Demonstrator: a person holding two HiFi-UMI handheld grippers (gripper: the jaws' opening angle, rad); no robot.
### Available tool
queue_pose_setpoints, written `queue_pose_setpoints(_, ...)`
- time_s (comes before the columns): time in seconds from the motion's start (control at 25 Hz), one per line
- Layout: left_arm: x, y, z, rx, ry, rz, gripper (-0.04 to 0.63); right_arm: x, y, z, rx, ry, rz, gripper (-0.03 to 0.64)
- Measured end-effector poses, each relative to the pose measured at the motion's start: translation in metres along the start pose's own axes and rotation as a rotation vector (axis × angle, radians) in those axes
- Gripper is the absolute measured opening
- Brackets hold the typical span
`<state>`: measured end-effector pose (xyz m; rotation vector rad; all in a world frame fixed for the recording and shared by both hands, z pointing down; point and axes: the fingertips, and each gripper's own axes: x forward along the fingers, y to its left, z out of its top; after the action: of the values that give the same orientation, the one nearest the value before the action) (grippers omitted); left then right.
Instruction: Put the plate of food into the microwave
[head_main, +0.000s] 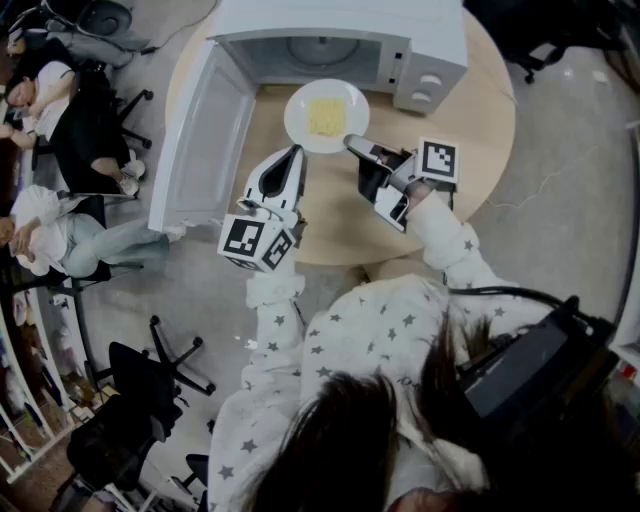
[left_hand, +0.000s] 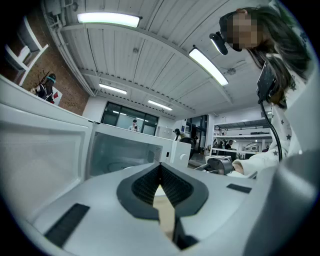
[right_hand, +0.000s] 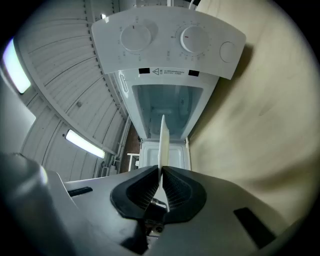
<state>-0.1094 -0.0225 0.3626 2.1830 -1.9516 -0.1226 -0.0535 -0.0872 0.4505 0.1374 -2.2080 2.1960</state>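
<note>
While in right gripper (head_main: 352, 143), plate (head_main: 298, 118) level

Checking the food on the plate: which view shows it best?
The head view: it looks down on the plate, yellow food on top. The right gripper view shows only the plate edge-on in the right claw; the left gripper view shows no food.

- The right gripper (right_hand: 161, 172) pinches the rim of a white plate (right_hand: 162, 137), seen edge-on, between its fingers (right_hand: 179, 192).
- Ahead is the microwave (right_hand: 167, 102), door open, two knobs (right_hand: 194, 39) on its panel.
- The wooden counter (right_hand: 265, 115) runs alongside.
</note>
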Motion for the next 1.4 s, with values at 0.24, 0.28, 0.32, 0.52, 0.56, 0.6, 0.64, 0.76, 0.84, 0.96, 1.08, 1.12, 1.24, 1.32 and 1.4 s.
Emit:
queue_pose_setpoints(0.24, 0.028, 0.025, -0.010, -0.014, 0.030, -0.001, 0.002, 0.021, -0.009, 0.029, 0.018, -0.008, -0.013, 0.022)
queue_pose_setpoints(0.28, 0.035, 0.030, -0.010, -0.012, 0.032, -0.007, 0.002, 0.025, -0.011, 0.036, 0.020, -0.016, -0.018, 0.021)
queue_pose_setpoints(0.32, 0.041, 0.035, -0.009, -0.012, 0.037, -0.013, 0.002, 0.030, -0.011, 0.042, 0.020, -0.026, -0.018, 0.023)
queue_pose_setpoints(0.52, 0.059, 0.046, -0.016, -0.035, 0.072, -0.066, 0.002, 0.043, -0.017, 0.057, 0.033, -0.093, -0.027, 0.023)
queue_pose_setpoints(0.56, 0.063, 0.048, -0.017, -0.037, 0.077, -0.084, 0.002, 0.045, -0.017, 0.060, 0.035, -0.112, -0.029, 0.023)
queue_pose_setpoints(0.6, 0.067, 0.050, -0.018, -0.039, 0.082, -0.102, 0.002, 0.048, -0.017, 0.063, 0.035, -0.131, -0.029, 0.023)
queue_pose_setpoints(0.64, 0.072, 0.052, -0.018, -0.041, 0.087, -0.121, 0.002, 0.051, -0.016, 0.067, 0.033, -0.150, -0.027, 0.021)
queue_pose_setpoints(0.76, 0.082, 0.056, -0.024, -0.044, 0.104, -0.191, 0.002, 0.058, -0.016, 0.072, 0.035, -0.205, -0.032, 0.023)
queue_pose_setpoints(0.84, 0.087, 0.059, -0.023, -0.044, 0.113, -0.236, 0.002, 0.064, -0.017, 0.076, 0.043, -0.241, -0.038, 0.022)
queue_pose_setpoints(0.96, 0.095, 0.063, -0.021, -0.044, 0.122, -0.297, 0.002, 0.072, -0.018, 0.088, 0.045, -0.303, -0.037, 0.022)
queue_pose_setpoints(1.08, 0.102, 0.064, -0.021, -0.024, 0.138, -0.335, 0.002, 0.077, -0.017, 0.101, 0.050, -0.354, -0.037, 0.023)
queue_pose_setpoints(1.12, 0.104, 0.065, -0.019, -0.023, 0.139, -0.339, 0.002, 0.081, -0.016, 0.104, 0.057, -0.362, -0.035, 0.022)
queue_pose_setpoints(1.24, 0.109, 0.067, -0.020, -0.040, 0.139, -0.336, 0.002, 0.088, -0.021, 0.106, 0.083, -0.361, -0.032, 0.023)
queue_pose_setpoints(1.32, 0.111, 0.068, -0.022, -0.048, 0.143, -0.333, 0.002, 0.089, -0.029, 0.107, 0.087, -0.356, -0.037, 0.023)
queue_pose_setpoints(1.4, 0.116, 0.069, -0.022, -0.051, 0.144, -0.334, 0.002, 0.091, -0.032, 0.108, 0.095, -0.357, -0.047, 0.023)
